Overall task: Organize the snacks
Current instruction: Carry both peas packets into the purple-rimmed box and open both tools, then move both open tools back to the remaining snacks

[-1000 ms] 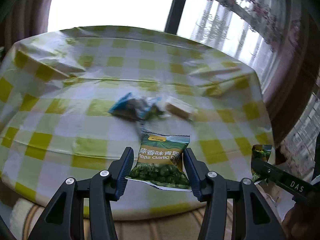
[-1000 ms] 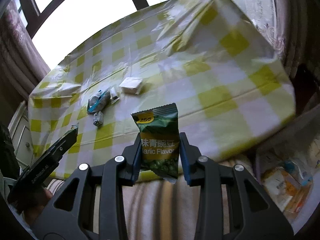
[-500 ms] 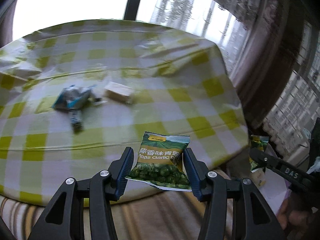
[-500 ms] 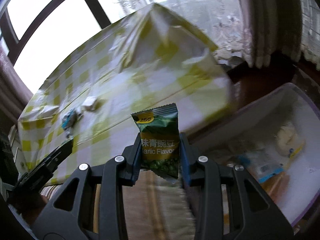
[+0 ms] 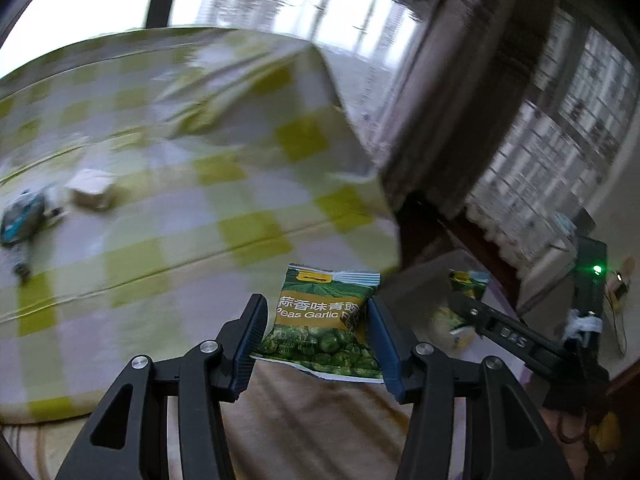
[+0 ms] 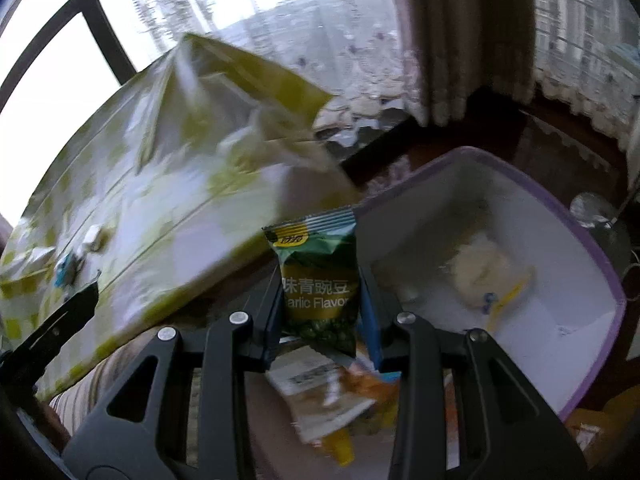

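Observation:
My left gripper [image 5: 316, 344] is shut on a green garlic pea packet [image 5: 322, 320], held off the right end of the checked table [image 5: 180, 208]. My right gripper [image 6: 320, 320] is shut on a second green pea packet [image 6: 318, 280], held over the near corner of a white bin with a purple rim [image 6: 600, 264]. The bin holds several snack packets [image 6: 486, 270]. The right gripper with its packet also shows in the left wrist view [image 5: 464, 300]. A beige snack [image 5: 92, 190] and a blue packet [image 5: 22, 220] lie on the table.
The table's right edge drops beside the bin. Curtains [image 6: 452, 40] and a window stand behind. A striped cushion [image 6: 88, 388] lies below the table's front edge. A dark device with a green light [image 5: 590, 280] stands at the right.
Both grippers have swung right, away from the table, each keeping its pea packet. The right gripper now hangs over the bin, which has come into fuller view.

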A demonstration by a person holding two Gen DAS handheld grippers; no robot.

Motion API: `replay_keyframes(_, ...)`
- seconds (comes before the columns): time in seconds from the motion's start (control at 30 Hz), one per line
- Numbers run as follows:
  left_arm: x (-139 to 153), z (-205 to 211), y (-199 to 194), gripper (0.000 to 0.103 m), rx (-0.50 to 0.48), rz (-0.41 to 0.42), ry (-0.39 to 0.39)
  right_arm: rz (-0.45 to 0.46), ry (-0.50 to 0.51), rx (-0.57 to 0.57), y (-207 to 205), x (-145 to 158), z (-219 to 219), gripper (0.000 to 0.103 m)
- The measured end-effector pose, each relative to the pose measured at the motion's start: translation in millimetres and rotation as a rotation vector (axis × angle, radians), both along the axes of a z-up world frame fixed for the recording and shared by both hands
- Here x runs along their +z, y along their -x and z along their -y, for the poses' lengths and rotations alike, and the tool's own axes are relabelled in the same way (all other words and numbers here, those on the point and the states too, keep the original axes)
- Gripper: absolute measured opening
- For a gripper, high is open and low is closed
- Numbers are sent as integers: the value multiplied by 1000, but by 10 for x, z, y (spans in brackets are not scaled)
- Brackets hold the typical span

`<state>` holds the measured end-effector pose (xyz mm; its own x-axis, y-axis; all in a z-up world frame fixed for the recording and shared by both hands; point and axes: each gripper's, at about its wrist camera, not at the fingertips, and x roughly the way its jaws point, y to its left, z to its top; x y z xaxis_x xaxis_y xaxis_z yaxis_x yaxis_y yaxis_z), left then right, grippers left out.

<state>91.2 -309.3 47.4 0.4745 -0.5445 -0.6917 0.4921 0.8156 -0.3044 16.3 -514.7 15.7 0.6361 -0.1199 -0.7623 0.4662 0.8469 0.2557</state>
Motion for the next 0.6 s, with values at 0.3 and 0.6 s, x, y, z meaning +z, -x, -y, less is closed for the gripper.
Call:
replay_keyframes(0.3, -58, 451, 57, 60, -149, -65, 39, -27, 5, -96, 40, -30, 322, 51)
replay_keyframes(0.6, -76, 258, 21, 68, -79, -89, 67, -20, -7, -89, 10, -22, 248, 81)
